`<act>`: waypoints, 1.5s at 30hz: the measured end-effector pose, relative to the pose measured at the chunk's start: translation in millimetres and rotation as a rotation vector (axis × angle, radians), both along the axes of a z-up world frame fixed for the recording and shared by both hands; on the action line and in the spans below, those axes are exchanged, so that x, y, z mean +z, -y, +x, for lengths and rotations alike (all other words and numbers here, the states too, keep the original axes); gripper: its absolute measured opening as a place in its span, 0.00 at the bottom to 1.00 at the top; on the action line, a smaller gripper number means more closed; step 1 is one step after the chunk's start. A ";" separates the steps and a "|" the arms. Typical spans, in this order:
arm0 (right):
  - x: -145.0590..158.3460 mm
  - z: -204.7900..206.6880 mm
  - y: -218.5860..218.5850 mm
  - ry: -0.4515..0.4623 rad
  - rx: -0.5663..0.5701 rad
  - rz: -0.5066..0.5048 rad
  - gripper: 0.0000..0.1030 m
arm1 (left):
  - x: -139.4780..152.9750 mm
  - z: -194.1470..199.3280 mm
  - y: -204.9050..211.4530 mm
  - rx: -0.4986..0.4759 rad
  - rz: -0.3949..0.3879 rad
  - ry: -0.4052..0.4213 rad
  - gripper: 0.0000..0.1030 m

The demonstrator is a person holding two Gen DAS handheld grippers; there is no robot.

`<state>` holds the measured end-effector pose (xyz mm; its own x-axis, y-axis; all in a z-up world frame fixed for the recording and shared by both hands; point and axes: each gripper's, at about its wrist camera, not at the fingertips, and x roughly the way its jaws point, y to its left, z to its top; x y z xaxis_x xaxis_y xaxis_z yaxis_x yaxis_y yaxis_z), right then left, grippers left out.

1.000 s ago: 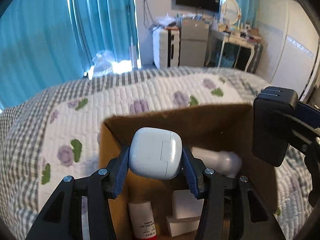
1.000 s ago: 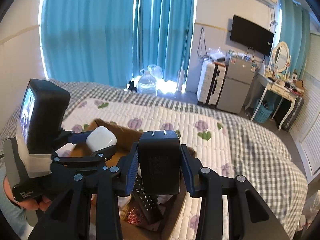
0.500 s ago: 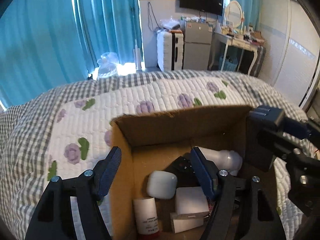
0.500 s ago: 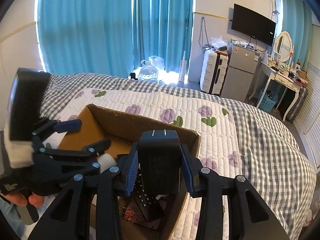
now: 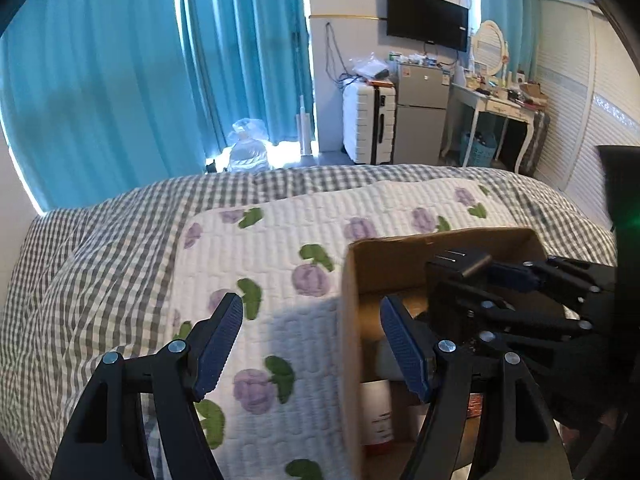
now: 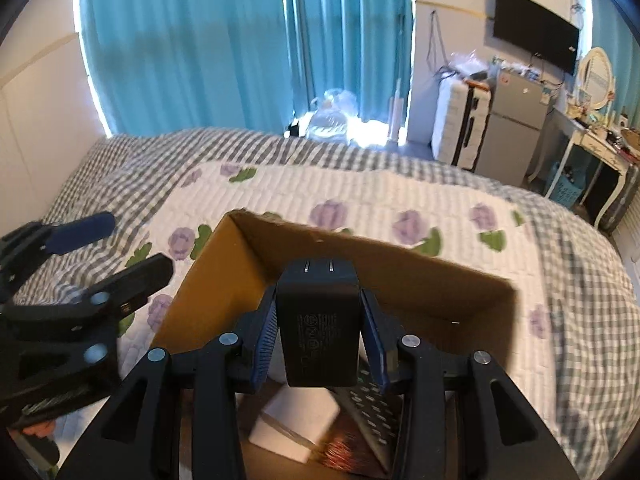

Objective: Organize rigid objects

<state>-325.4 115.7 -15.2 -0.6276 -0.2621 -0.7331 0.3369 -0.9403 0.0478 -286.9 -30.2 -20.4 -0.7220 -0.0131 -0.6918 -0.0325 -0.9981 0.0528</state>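
charger (image 6: 320, 320) label: right wrist only

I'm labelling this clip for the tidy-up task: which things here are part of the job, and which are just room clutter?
Part of the job:
- cardboard box
- black power adapter, clamped in the right gripper
- white box and remote inside the cardboard box
- left gripper, jaws apart, holding nothing

Just lying about:
- suitcase
- fridge
- television
- water jug

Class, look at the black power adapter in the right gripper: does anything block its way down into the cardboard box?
Nothing visible does. The black power adapter, clamped in the right gripper, hangs over the open cardboard box; the left gripper is off beside it over the quilt.
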 end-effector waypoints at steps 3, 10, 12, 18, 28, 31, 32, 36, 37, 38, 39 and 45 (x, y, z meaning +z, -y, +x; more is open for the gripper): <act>-14.5 -16.3 13.7 0.045 -0.002 -0.017 0.37 | -7.7 -2.3 15.0 0.015 0.009 0.004 0.71; -6.2 -27.0 21.4 -0.005 -0.017 -0.021 0.38 | -13.3 3.5 26.0 0.018 0.029 0.005 0.71; 4.3 -19.2 20.1 -0.030 -0.018 0.005 0.38 | -7.4 11.5 23.9 0.014 0.029 -0.005 0.72; 38.6 21.4 -8.3 -0.067 -0.058 0.020 0.38 | 26.4 44.5 8.9 -0.005 0.036 -0.055 0.71; 134.1 136.4 -57.3 -0.256 -0.148 0.067 0.38 | 115.4 135.2 -33.1 -0.076 0.022 -0.266 0.71; 153.5 172.8 -61.3 -0.325 -0.152 0.081 0.38 | 128.8 162.3 -41.7 -0.092 0.024 -0.314 0.72; 157.5 183.9 -62.6 -0.345 -0.156 0.080 0.38 | 130.9 168.3 -43.1 -0.095 0.025 -0.325 0.72; 159.3 225.3 -67.7 -0.416 -0.188 0.071 0.52 | 131.6 196.4 -47.4 -0.083 0.027 -0.383 0.75; 157.4 233.2 -69.6 -0.430 -0.197 0.064 0.64 | 129.0 201.5 -47.4 -0.078 0.028 -0.393 0.82; 154.5 239.7 -71.2 -0.444 -0.202 0.053 0.66 | 126.2 206.9 -47.2 -0.070 0.029 -0.409 0.84; 151.2 246.4 -73.1 -0.460 -0.202 0.037 0.67 | 122.8 214.2 -47.8 -0.065 0.031 -0.424 0.89; 117.2 264.3 -82.2 -0.540 -0.261 -0.002 1.00 | 88.2 224.5 -41.5 -0.025 0.023 -0.455 1.00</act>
